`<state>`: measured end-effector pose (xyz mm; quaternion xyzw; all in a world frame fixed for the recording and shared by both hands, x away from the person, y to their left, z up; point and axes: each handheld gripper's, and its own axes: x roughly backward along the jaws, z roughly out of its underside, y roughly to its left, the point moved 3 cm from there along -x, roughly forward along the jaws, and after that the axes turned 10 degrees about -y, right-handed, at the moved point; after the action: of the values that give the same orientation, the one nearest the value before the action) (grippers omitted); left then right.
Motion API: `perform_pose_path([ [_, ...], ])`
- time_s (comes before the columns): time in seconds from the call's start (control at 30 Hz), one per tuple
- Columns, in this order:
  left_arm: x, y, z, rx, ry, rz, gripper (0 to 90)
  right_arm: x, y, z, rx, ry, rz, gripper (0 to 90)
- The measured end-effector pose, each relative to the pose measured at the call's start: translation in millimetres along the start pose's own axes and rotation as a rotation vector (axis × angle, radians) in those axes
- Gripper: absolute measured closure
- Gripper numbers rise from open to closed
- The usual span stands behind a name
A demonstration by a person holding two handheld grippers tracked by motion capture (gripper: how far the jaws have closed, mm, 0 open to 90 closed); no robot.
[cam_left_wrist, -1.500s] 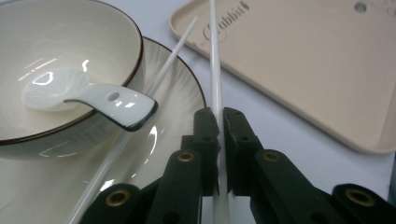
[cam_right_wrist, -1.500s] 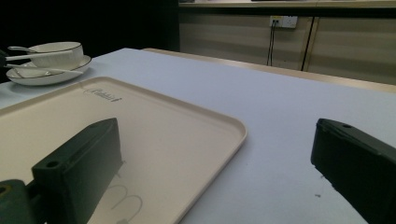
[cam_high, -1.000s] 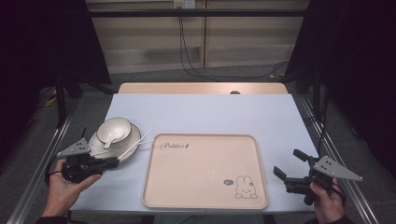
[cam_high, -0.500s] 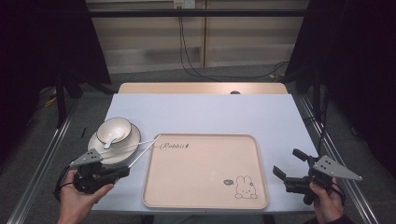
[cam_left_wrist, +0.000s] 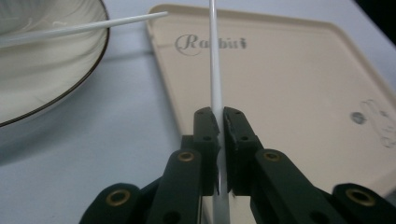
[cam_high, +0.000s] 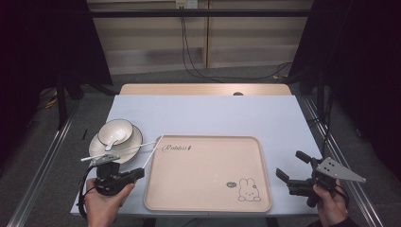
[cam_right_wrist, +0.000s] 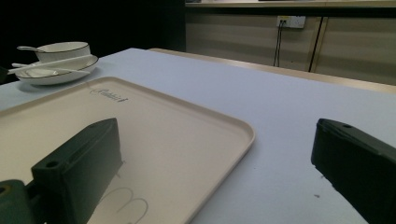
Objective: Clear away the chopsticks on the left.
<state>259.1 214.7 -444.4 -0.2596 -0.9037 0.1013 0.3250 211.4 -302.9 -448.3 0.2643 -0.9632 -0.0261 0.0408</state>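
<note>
Left gripper (cam_high: 135,174) closed tight on one thin white chopstick (cam_left_wrist: 215,70), smooth and round, pinched between the black pads and pointing out over the near-left corner of the tray (cam_high: 208,198). Second chopstick (cam_high: 118,151) lying across the plate (cam_high: 137,139), its tip past the rim. Plate white and glossy with a dark edge line, carrying a round white bowl (cam_high: 115,131) with a spoon (cam_high: 109,141) inside. Tray flat, cream, matte plastic, rounded corners, low raised rim, a small rabbit drawing in the near-right corner. Table (cam_high: 246,113) pale blue and plain.

Left hand (cam_high: 101,203) low at the near-left table edge, gripper held level, aimed to the right. Right gripper (cam_high: 289,166) wide open, nothing between the jaws, held just right of the tray.

Compared with a second ago: left hand shifted right and nearer to the tray, held chopstick now away from the plate; right hand unchanged.
</note>
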Motion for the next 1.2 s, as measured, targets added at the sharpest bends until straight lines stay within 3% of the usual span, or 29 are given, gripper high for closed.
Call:
perform_pose_path([
  [0.03,-3.0,-0.5,0.4,0.019,-0.001,-0.007,84.8,0.1,0.3,0.1,-0.002,0.002,-0.001,1.3],
  [0.1,-5.7,-0.9,0.7,0.014,0.01,-0.023,84.8,0.0,0.4,0.0,-0.002,-0.002,0.002,1.3],
  [0.17,-10.9,-3.5,1.7,0.052,0.019,-0.032,84.7,0.2,0.3,0.2,-0.004,0.001,-0.001,1.3],
  [0.4,-31.7,-16.0,-1.1,0.018,0.038,-0.084,84.7,-0.1,0.7,0.6,0.001,0.007,-0.012,1.3],
  [0.57,-41.1,-19.9,-0.1,-0.005,0.043,-0.071,84.6,0.3,0.6,0.6,0.002,0.007,-0.013,1.3],
  [0.93,-61.2,-17.4,14.0,0.015,0.116,-0.104,84.5,-0.2,1.4,0.9,0.009,0.011,-0.022,1.3],
  [1.2,-66.6,-16.5,16.4,0.016,0.124,-0.119,84.2,-0.1,1.9,1.0,0.016,0.016,-0.028,1.3],
])
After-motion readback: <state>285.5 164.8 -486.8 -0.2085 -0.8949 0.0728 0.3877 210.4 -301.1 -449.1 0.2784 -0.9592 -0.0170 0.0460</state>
